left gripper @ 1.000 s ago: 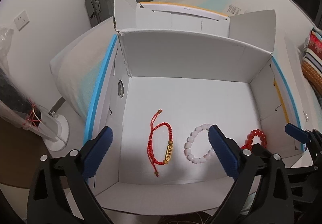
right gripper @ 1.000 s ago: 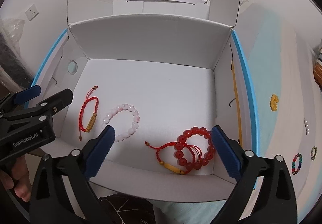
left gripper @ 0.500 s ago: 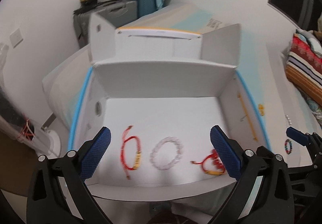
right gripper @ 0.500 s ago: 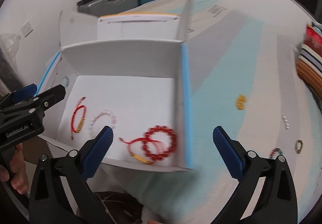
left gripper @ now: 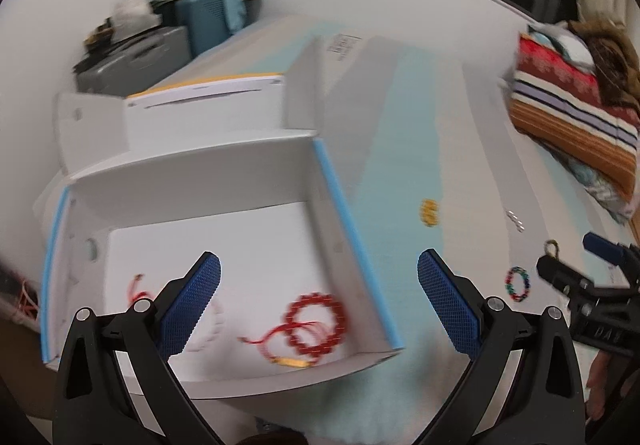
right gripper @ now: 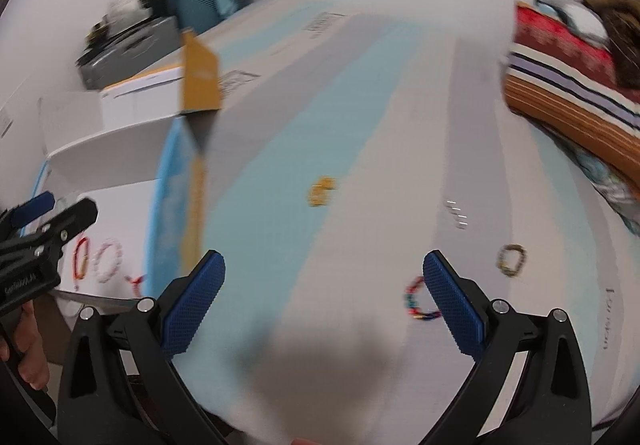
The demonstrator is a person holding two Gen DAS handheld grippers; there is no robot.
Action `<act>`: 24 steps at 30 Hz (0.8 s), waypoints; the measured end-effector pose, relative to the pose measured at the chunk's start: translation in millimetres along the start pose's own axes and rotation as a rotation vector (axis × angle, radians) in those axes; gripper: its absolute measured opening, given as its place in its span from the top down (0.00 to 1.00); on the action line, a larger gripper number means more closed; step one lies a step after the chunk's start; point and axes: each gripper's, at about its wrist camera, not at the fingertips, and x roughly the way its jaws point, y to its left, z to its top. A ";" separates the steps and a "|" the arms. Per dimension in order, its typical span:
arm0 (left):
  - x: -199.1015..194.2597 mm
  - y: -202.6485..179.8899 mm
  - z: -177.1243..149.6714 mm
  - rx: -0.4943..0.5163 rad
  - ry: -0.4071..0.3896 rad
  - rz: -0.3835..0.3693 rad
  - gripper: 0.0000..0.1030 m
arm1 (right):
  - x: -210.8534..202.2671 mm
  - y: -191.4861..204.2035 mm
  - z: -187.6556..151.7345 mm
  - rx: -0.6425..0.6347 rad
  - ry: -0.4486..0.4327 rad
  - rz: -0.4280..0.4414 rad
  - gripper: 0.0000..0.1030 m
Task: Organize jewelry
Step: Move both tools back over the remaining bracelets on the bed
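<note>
Because the right gripper [right gripper: 323,295], fingers spread and empty, hung over the multicoloured bracelet [right gripper: 418,299] near the bedspread's [right gripper: 280,245] front edge, a hasty pinch could snag fabric.

Left wrist view: looks forward and down along left gripper [left gripper: 319,303], jaws spread wide, white box [left gripper: 224,181] close below and ahead-left, bed [left gripper: 400,149] ahead-right. Right wrist view: along right gripper [right gripper: 324,305], facing bed, box at far left. Shared: box corner, yellow bracelet [left gripper: 429,213] [right gripper: 321,191], multicolour bracelet [left gripper: 518,283] [right gripper: 418,299], folded blankets [left gripper: 576,113] [right gripper: 572,85]. Each view catches other gripper at its edge. Both blurred.
</note>
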 end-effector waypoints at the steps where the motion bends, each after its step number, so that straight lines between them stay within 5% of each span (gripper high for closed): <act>1: 3.6 -14.5 0.6 0.022 0.002 -0.010 0.06 | 0.5 -13.5 -0.9 0.015 0.001 -0.010 0.07; 15: 64.2 -152.4 -8.4 0.190 0.070 -0.128 0.06 | 33.5 -161.7 -22.0 0.180 0.058 -0.115 0.07; 24: 114.4 -217.8 -24.1 0.275 0.131 -0.185 0.06 | 77.3 -222.4 -37.6 0.257 0.123 -0.146 0.07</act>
